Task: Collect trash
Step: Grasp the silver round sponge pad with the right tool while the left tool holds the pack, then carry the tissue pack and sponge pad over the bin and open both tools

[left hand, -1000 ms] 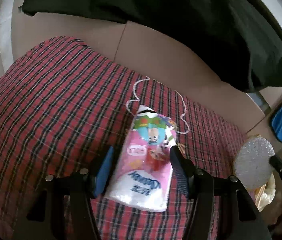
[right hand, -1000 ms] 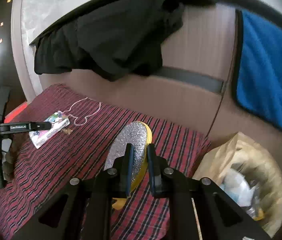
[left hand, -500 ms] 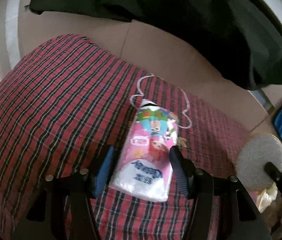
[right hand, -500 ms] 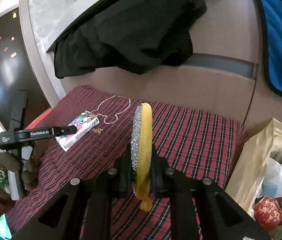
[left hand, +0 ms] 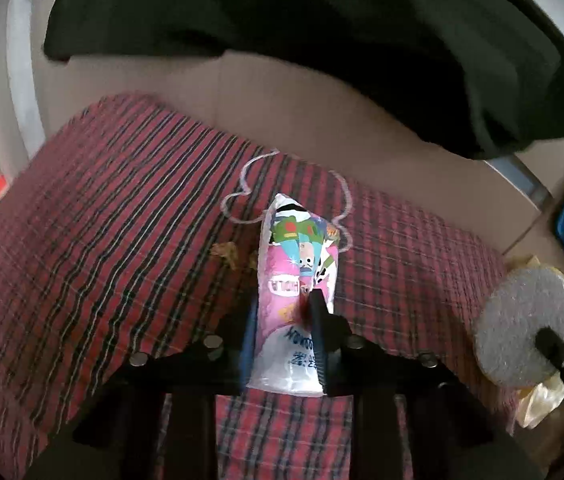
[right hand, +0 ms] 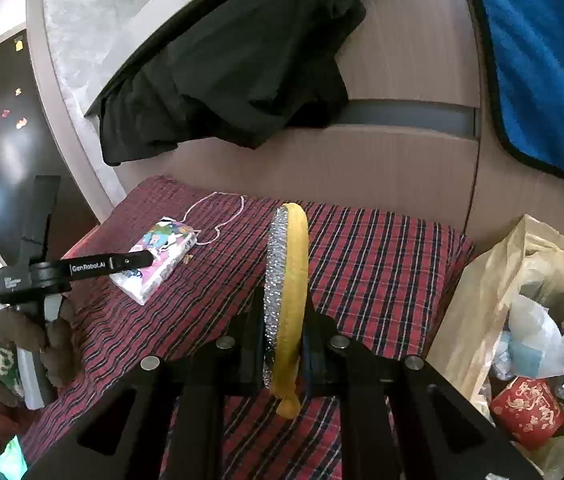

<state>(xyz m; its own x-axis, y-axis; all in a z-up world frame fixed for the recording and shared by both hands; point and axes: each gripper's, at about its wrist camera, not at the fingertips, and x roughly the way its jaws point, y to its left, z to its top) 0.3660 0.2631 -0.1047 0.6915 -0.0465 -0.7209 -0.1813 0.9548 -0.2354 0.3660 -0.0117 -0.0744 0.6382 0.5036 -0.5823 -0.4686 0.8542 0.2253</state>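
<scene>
A pink cartoon-printed tissue pack (left hand: 298, 264) sits on the red plaid cushion (left hand: 101, 240). My left gripper (left hand: 284, 304) has its jaws closing on the pack, and both pads press its sides, so it stands squeezed and narrow. From the right wrist view the same pack (right hand: 157, 256) lies under the left gripper's fingers (right hand: 129, 261). My right gripper (right hand: 285, 308) is shut on a round disc (right hand: 288, 272), glittery silver on one face and yellow on the other, held edge-on above the cushion. In the left wrist view that disc (left hand: 526, 324) shows at the right.
An open plastic trash bag (right hand: 482, 304) holding wrappers and a red item stands right of the cushion. A black garment (left hand: 322, 40) hangs over the backrest and a blue towel (right hand: 542, 60) hangs at the right. White string (left hand: 241, 184) and crumbs (left hand: 225, 250) lie by the pack.
The left jaws have gone from wide apart around the pack to pressed on it, squeezing it narrow. The right gripper's disc has turned from face-on to edge-on.
</scene>
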